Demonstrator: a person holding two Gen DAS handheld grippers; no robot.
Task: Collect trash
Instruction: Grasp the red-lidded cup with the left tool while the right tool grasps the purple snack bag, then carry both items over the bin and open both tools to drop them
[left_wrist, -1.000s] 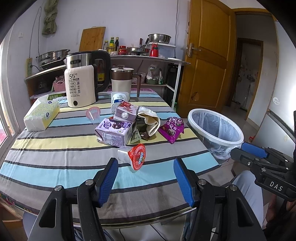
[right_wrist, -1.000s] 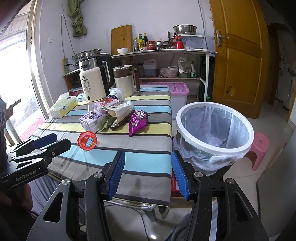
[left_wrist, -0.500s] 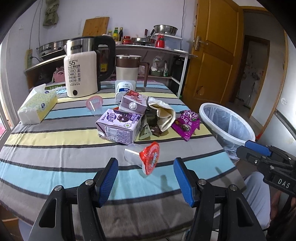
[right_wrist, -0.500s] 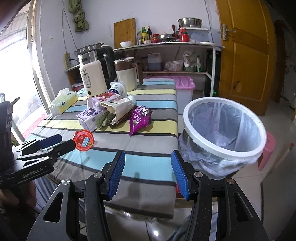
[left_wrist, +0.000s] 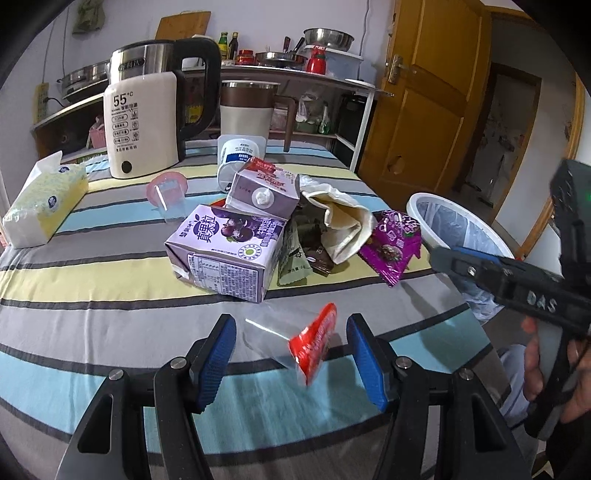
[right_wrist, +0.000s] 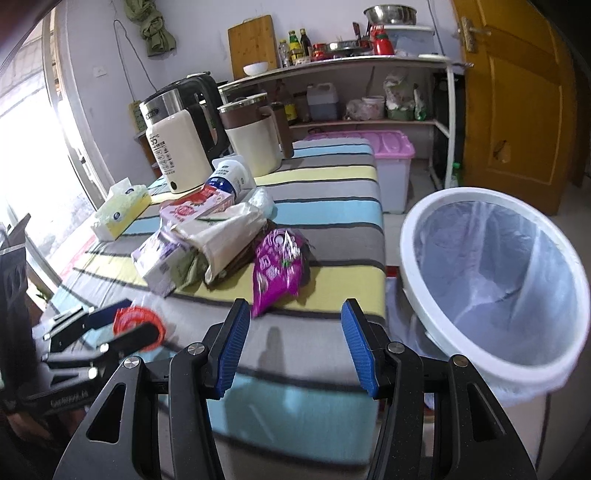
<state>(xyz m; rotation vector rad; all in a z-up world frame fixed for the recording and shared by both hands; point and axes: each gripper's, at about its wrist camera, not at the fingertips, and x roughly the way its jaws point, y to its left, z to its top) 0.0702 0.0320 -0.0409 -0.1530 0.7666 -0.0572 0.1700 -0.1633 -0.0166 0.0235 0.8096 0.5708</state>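
A clear plastic cup with a red foil lid (left_wrist: 295, 341) lies on its side on the striped tablecloth, between the open fingers of my left gripper (left_wrist: 291, 356); it also shows in the right wrist view (right_wrist: 138, 326). Behind it lies a trash pile: a purple milk carton (left_wrist: 225, 251), a second carton (left_wrist: 264, 190), a beige paper bag (left_wrist: 341, 225), a purple snack wrapper (left_wrist: 393, 242) and a white yogurt cup (left_wrist: 240, 158). My right gripper (right_wrist: 291, 345) is open and empty, above the table's edge, close to the purple wrapper (right_wrist: 277, 271). The white lined trash bin (right_wrist: 491, 280) stands beside the table.
A white kettle (left_wrist: 147, 122), a brown-topped jug (left_wrist: 249, 110) and a tissue box (left_wrist: 44, 203) stand on the table's far side. A pink-lidded clear cup (left_wrist: 168, 192) lies near the kettle. A pink storage box (right_wrist: 384, 162) and shelves are behind the table.
Both grippers have moved forward over the table. The left gripper's open fingers now flank the red-lidded cup. The right gripper has come closer to the purple wrapper and the bin.
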